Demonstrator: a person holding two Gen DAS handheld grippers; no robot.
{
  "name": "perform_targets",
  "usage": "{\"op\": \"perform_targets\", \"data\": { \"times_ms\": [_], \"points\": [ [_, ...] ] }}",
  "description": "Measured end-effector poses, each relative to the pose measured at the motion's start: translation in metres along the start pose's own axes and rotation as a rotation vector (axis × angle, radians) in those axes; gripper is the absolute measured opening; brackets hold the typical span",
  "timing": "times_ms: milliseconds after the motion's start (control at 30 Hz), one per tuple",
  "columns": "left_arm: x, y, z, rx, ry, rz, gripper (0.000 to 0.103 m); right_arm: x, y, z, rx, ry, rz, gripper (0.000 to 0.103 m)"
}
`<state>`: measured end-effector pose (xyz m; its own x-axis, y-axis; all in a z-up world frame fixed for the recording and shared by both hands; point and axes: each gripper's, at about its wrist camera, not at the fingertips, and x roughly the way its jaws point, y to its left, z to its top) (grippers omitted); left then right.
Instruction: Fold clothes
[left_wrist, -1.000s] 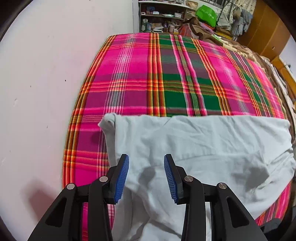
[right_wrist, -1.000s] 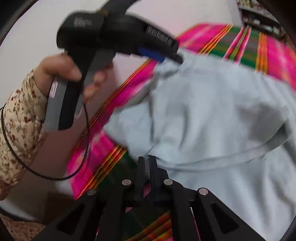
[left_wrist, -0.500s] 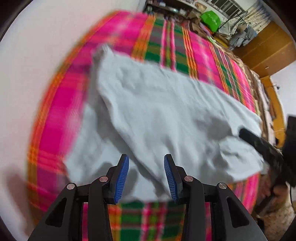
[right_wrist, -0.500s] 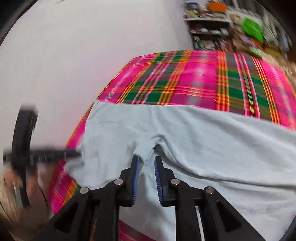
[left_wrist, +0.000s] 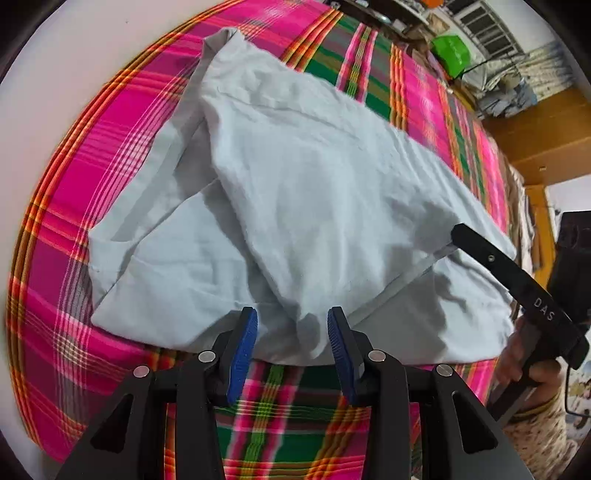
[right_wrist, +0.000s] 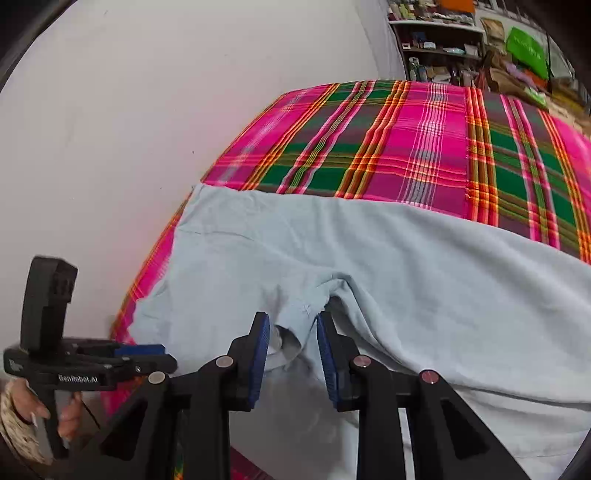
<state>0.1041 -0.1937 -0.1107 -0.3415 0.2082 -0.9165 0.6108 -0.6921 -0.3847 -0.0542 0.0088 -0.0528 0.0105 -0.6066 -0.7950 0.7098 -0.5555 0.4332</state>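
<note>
A pale grey-blue garment (left_wrist: 295, 192) lies folded over itself on a pink, green and orange plaid blanket (left_wrist: 92, 155). My left gripper (left_wrist: 291, 339) is open at the garment's near edge, a cloth fold between its blue pads (left_wrist: 242, 343) without being pinched. My right gripper (right_wrist: 291, 347) is open over a bunched fold of the same garment (right_wrist: 369, 258), its pads apart on either side. The right gripper also shows in the left wrist view (left_wrist: 517, 291), and the left gripper in the right wrist view (right_wrist: 92, 362).
A white wall (right_wrist: 129, 129) runs along the bed's left side. Cluttered shelves (right_wrist: 436, 40), a green bag (right_wrist: 528, 48) and wooden furniture (left_wrist: 546, 136) stand beyond the far end of the bed.
The right gripper opened and released the garment. The left gripper swung back to the garment's near edge. The garment now lies folded on the blanket.
</note>
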Motion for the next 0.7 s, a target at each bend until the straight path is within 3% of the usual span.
{"op": "perform_targets", "data": {
  "times_ms": [133,200,233,267,300,433,567,700],
  "points": [
    [0.004,-0.001,-0.001,-0.039,0.006,-0.003,0.041,0.003,-0.014,0.0,0.064,0.018,0.038,0.028],
    [0.004,-0.001,0.002,-0.038,-0.019,0.029,0.039,0.006,-0.015,0.0,0.056,0.029,0.04,0.02],
    [0.006,0.0,0.003,-0.03,-0.023,0.058,0.028,0.005,-0.015,0.0,0.053,0.029,0.039,0.01],
    [0.005,-0.001,0.004,-0.022,-0.028,0.066,0.012,0.005,-0.014,0.0,0.05,0.03,0.037,0.01],
    [0.004,-0.002,0.004,-0.015,-0.034,0.074,0.006,0.004,-0.013,0.0,0.048,0.031,0.035,0.01],
    [-0.009,-0.005,0.005,-0.009,-0.09,0.029,0.004,-0.001,-0.009,0.0,0.053,0.022,0.063,0.005],
    [-0.029,-0.001,0.01,-0.009,-0.145,0.046,0.003,-0.005,-0.003,0.0,0.063,0.024,0.103,0.005],
    [-0.061,0.012,0.012,0.009,-0.214,0.113,0.003,-0.014,0.002,-0.003,0.102,0.028,0.148,0.005]
  ]
}}
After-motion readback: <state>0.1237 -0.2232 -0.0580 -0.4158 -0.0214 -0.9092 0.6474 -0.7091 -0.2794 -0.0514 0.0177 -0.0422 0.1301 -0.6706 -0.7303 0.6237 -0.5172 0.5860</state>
